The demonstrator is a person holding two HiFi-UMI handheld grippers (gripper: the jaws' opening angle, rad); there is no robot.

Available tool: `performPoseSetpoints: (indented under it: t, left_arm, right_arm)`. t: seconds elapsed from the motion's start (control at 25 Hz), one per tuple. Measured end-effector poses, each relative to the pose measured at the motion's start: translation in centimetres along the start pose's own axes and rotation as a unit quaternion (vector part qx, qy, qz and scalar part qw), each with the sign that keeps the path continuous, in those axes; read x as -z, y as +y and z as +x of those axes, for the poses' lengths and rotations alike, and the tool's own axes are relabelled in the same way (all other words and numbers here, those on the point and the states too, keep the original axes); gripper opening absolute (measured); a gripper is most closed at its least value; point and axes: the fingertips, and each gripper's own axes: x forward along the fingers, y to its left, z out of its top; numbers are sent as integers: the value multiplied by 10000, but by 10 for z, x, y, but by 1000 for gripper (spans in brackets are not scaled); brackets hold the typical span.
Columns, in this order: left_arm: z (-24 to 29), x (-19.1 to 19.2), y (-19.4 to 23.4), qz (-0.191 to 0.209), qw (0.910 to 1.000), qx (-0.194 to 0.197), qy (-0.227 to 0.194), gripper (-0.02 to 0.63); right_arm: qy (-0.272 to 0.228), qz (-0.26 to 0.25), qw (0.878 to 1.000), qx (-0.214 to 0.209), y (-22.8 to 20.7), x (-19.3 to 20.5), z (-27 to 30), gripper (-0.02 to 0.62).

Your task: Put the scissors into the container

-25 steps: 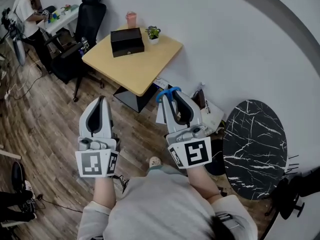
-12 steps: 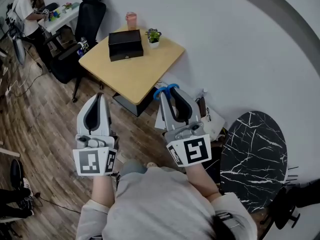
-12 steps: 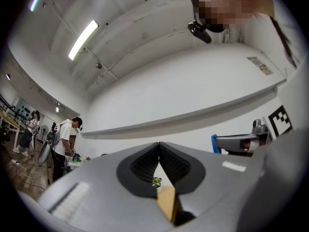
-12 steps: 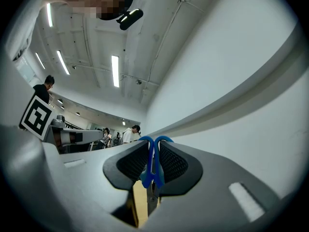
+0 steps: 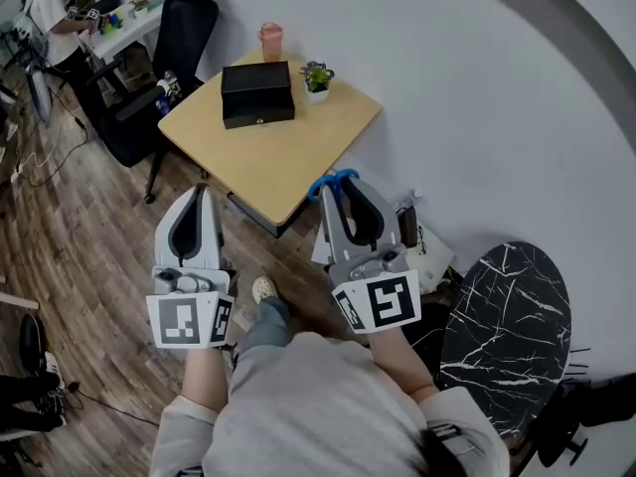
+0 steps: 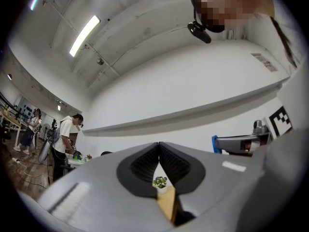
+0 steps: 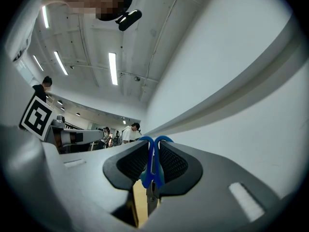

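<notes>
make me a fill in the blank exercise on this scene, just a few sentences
The right gripper is shut on scissors with ____ handles.
The left gripper has its jaws together and holds ____.
In the head view, a potted plant stands just right of a ____ box on the wooden table.
Missing words: blue; nothing; black.

The scissors [image 5: 332,179] have glossy blue plastic handles and a dull metal blade. The right gripper [image 5: 345,189] and left gripper [image 5: 201,197] are matt grey plastic with ribbed black pads [image 7: 129,166]. At upper centre, the table [image 5: 288,152] is smooth pale wood. At lower right, the round top [image 5: 507,311] looks like polished black marble.
</notes>
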Motion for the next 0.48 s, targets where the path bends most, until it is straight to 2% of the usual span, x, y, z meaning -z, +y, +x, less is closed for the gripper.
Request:
performPoseSetpoints:
  t: [0.48]
  left_arm:
    - [114,27,62,-12,9997,243,-77,58]
  right_arm:
    - [-57,-10,9998,174,-33,29,119,75]
